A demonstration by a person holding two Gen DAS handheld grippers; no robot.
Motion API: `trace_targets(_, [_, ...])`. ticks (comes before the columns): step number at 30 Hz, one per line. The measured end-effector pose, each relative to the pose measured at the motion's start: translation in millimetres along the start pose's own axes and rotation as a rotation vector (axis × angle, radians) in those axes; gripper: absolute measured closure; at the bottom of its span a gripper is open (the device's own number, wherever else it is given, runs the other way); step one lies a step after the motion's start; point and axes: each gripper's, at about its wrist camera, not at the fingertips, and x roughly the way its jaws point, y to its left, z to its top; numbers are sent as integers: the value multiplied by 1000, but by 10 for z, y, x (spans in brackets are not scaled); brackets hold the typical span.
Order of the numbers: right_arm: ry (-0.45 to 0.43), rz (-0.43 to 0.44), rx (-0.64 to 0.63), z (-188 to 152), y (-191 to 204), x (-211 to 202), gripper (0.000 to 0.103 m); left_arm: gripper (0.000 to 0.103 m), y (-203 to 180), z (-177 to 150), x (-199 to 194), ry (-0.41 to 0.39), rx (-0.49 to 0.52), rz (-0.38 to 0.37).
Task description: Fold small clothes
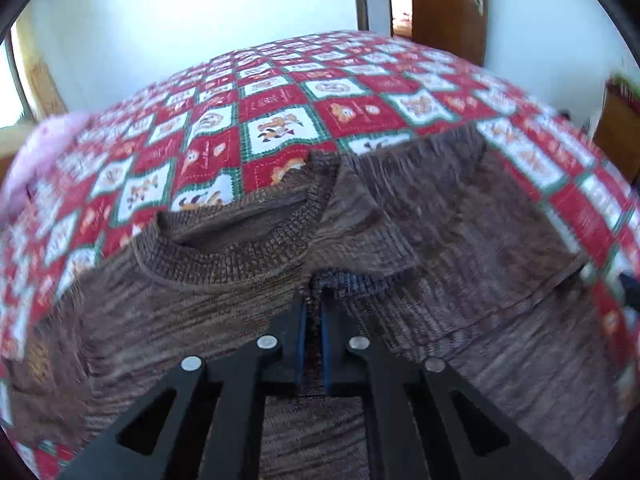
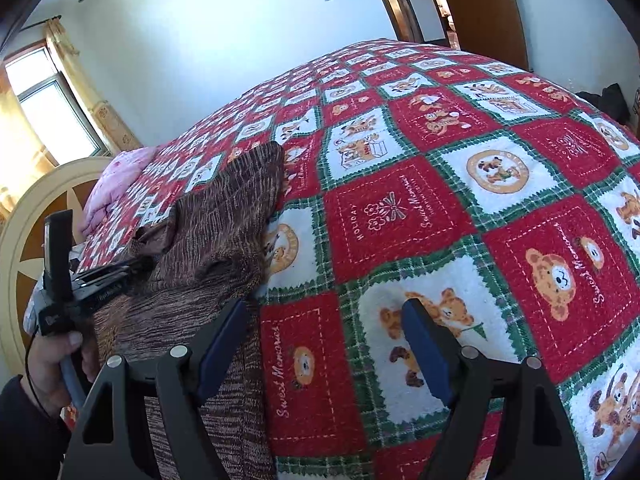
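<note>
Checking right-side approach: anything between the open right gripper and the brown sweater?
Nothing visible. The right gripper hangs open over the red, white and green teddy-bear patchwork bedspread, its left finger already at the edge of the brown knitted sweater. Only bare bedspread shows between its fingers.

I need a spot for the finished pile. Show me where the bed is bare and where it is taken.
Bare: the bedspread right of the brown sweater, under the open right claw. Crowded: the sweater's side, where the left claw pinches it, and the pink bedding beyond.
</note>
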Motion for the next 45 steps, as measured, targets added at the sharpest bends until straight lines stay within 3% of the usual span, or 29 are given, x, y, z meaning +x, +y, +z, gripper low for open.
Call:
trace_targets(5, [2, -7, -9, -1, 7, 5, 22, 97, 335, -33, -195, -3, -170, -140])
trace_targets(9, [4, -13, -17, 5, 8, 17, 22, 97, 638, -135, -114, 78, -366, -278])
trace_targets(12, [3, -14, -18, 5, 8, 15, 22, 97, 759, -222, -9, 110, -422, -250])
trace_targets(14, [3, -13, -17, 8, 5, 17, 22, 97, 765, -268, 3, 105, -396, -188])
trace_targets(17, [5, -18, -22, 6, 15, 20, 22, 96, 724, -266, -38, 72, -359, -162])
trace_targets(19, [8, -26, -32, 5, 31, 27, 22, 90, 581, -203, -102, 30, -299, -115])
trace_targets(20, [9, -28, -37, 6, 39, 32, 21, 80, 504, -167, -128, 15, -268, -93])
trace_targets(21, [10, -30, -42, 6, 44, 35, 20, 57, 357, -115, -158, -5, -214, -57])
trace_targets(22, [10, -32, -45, 5, 47, 36, 20, 41, 253, -83, -172, -13, -179, -27])
trace_targets(23, [10, -32, -45, -1, 55, 30, 20, 14, 143, -52, -176, -27, -144, 3])
trace_targets(24, [9, -31, -44, 0, 52, 30, 20, 5, 17, -12, -185, -58, -102, 28])
trace_targets(25, [9, -30, -43, 0, 51, 29, 20, 6, -123, 34, -189, -93, -54, 49])
trace_targets(27, [9, -26, -39, -2, 52, 23, 20, 6, -244, 108, -145, -88, 19, 65])
trace_targets(30, [9, -23, -36, 1, 49, 23, 20, 6, -272, 203, 163, -14, 77, 218])
trace_targets(31, [9, -22, -36, 2, 49, 22, 20, 6, -160, 213, 272, 24, 60, 264])
trace_targets(36, [11, -25, -38, -2, 61, 28, 19, 7, 718, 137, 168, 49, -171, 416])
trace_targets(38, [14, -25, -44, -5, 83, 37, 19, 10, 1004, 21, 137, 92, -253, 403])
trace_targets(40, [18, -24, -54, -14, 114, 49, 19, 18, 1106, -61, 45, 80, -277, 366])
trace_targets(42, [21, -29, -66, -20, 139, 56, 18, 20, 1030, -97, -78, 44, -258, 352])
trace_targets(44, [20, -29, -69, -22, 141, 56, 18, 25, 858, -132, -188, 12, -240, 291])
trace_targets(45, [21, -28, -67, -22, 144, 56, 18, 28, 731, -119, -190, 16, -235, 224])
